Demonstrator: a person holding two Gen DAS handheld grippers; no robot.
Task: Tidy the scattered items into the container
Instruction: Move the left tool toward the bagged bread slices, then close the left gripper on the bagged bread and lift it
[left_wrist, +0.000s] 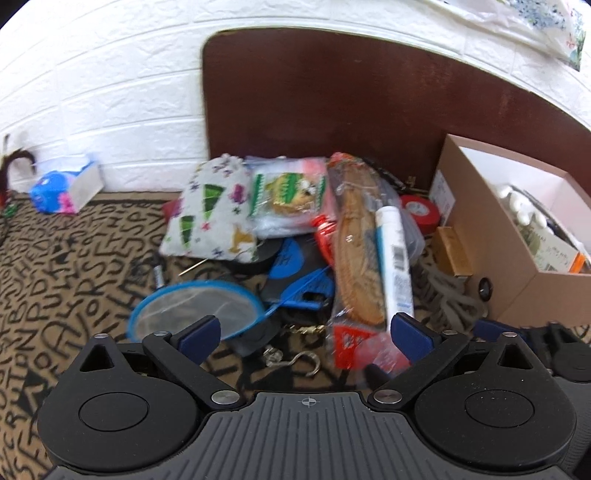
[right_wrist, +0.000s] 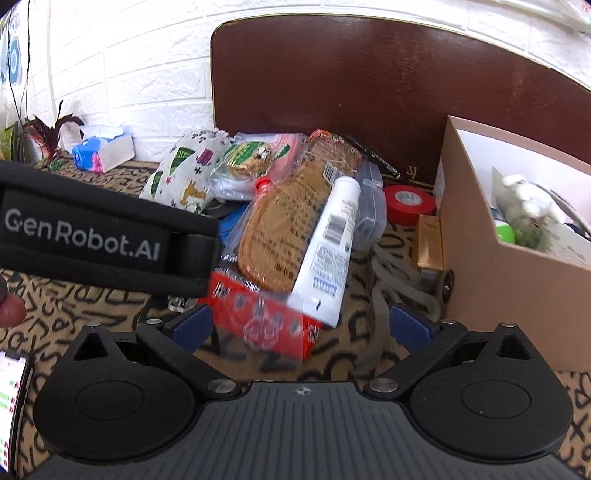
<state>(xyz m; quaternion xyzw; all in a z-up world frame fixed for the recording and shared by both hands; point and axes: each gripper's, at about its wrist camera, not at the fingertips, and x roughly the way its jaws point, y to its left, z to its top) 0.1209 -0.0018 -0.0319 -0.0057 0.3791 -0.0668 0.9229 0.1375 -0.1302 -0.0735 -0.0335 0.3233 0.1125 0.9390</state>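
Note:
A pile of loose items lies on the letter-patterned cloth: a white tube (left_wrist: 394, 258) (right_wrist: 327, 247) on a bagged brown insole (left_wrist: 356, 254) (right_wrist: 284, 221), a printed fabric pouch (left_wrist: 210, 214) (right_wrist: 184, 173), a bagged toy (left_wrist: 288, 192), a blue sieve (left_wrist: 195, 306), a red tape roll (left_wrist: 419, 210) (right_wrist: 408, 203) and a metal hook (left_wrist: 295, 363). The cardboard box (left_wrist: 491, 236) (right_wrist: 491, 266) stands at the right and holds several things. My left gripper (left_wrist: 306, 332) is open and empty just before the pile. My right gripper (right_wrist: 299, 325) is open and empty over the bag's red end.
A dark brown board (left_wrist: 332, 92) leans on the white brick wall behind the pile. A tissue pack (left_wrist: 66, 184) (right_wrist: 103, 151) lies at the far left. A small gold box (right_wrist: 430, 240) and a grey cord (left_wrist: 450, 295) lie beside the cardboard box. The left gripper's strap (right_wrist: 103, 236) crosses the right wrist view.

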